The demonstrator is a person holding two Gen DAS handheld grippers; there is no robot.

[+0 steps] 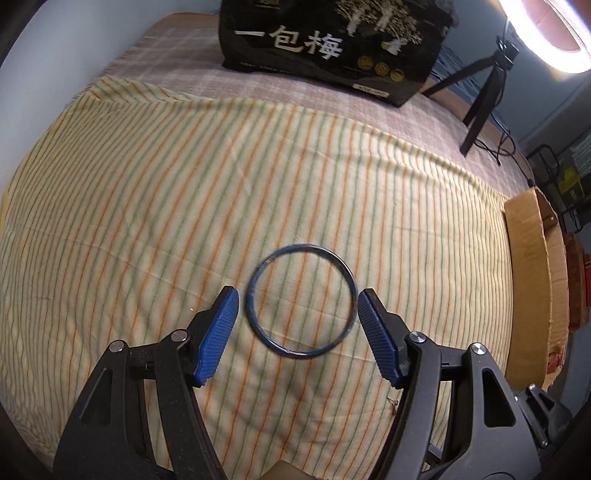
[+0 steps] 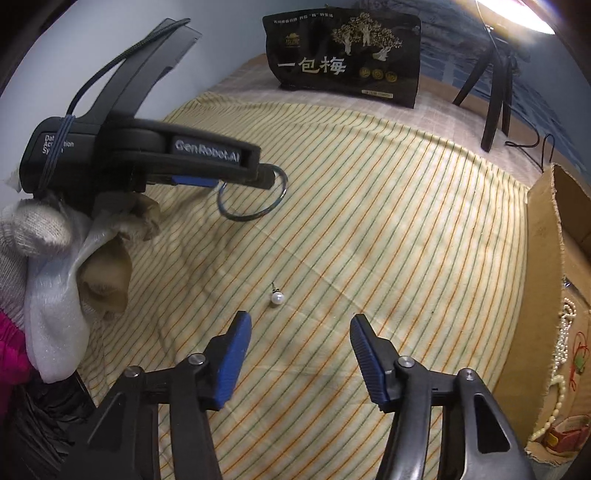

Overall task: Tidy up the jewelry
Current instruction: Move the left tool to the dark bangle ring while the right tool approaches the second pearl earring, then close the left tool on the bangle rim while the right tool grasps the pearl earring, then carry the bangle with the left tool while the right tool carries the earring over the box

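A dark blue bangle point(image 1: 301, 301) lies on the striped cloth, between the blue pads of my left gripper point(image 1: 297, 302), which is open around it with small gaps on both sides. In the right wrist view the left gripper point(image 2: 258, 177) hovers over the same bangle point(image 2: 251, 199) at the left. My right gripper point(image 2: 299, 325) is open and empty, just short of a pearl earring point(image 2: 277, 297) on the cloth. A cardboard box point(image 2: 546, 236) at the right holds pearl strands point(image 2: 561, 343) and other jewelry.
A black snack bag point(image 1: 332, 48) stands at the far end of the table. A black tripod point(image 1: 480, 96) and a ring light point(image 1: 546, 33) are at the far right. The cardboard box point(image 1: 528, 266) sits along the right edge. The striped cloth point(image 1: 184, 184) covers the table.
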